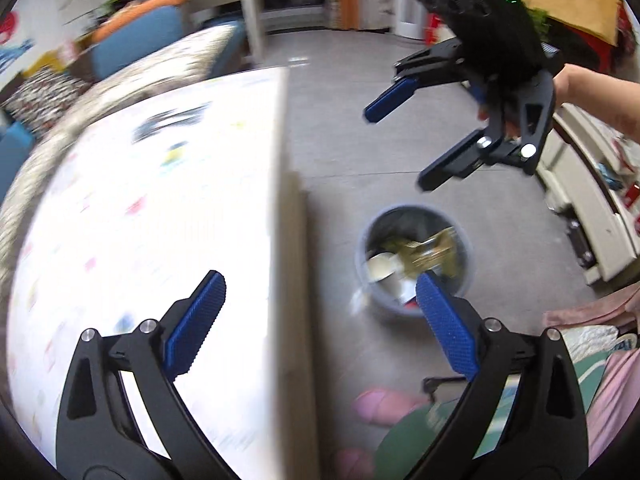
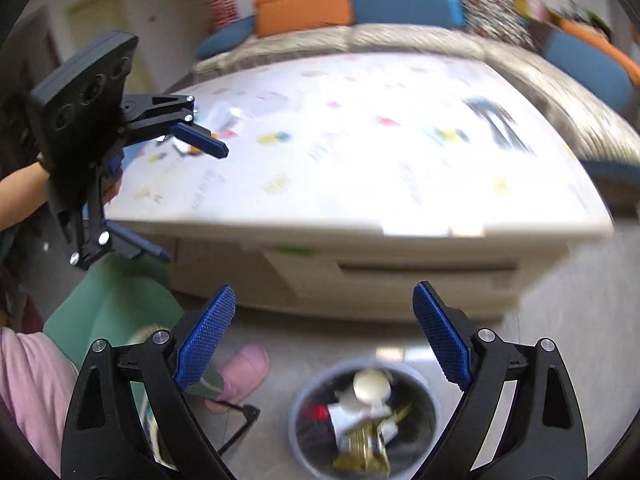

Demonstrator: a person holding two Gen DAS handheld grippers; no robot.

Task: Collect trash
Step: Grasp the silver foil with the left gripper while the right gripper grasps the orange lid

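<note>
- Bench (image 1: 168, 208): white top with small coloured prints, on the left of the left wrist view. Blur hides detail. In the right wrist view a few small things, too smeared to name, lie on its left end (image 2: 224, 120), near the other gripper's upper finger.
- Left hand-held gripper (image 1: 320, 320): jaws spread wide, nothing between the blue pads. One finger is over the bench edge, the other over the bin's near rim.
- Trash bin (image 1: 414, 264): round, grey, on the floor just beside the bench's side. It holds the collected trash (image 1: 424, 256): a pale cup-like piece, white scraps and a gold-green wrapper, all inside the rim.
- Right hand-held gripper (image 2: 326, 336): jaws equally wide, empty, directly above the bin (image 2: 364, 420).
- Person: bare forearm (image 1: 592, 96) behind the right gripper; green and pink clothing and a pink slipper (image 1: 384, 404) on the floor near the bin.
- Step in hand, as judged: both loads look delivered, so the next pickup comes from the bench.
- Advice: keep jaws wide on approach, confirm the blurred items are trash before closing, and work one gripper at a time so the two do not collide over the bin.
</note>
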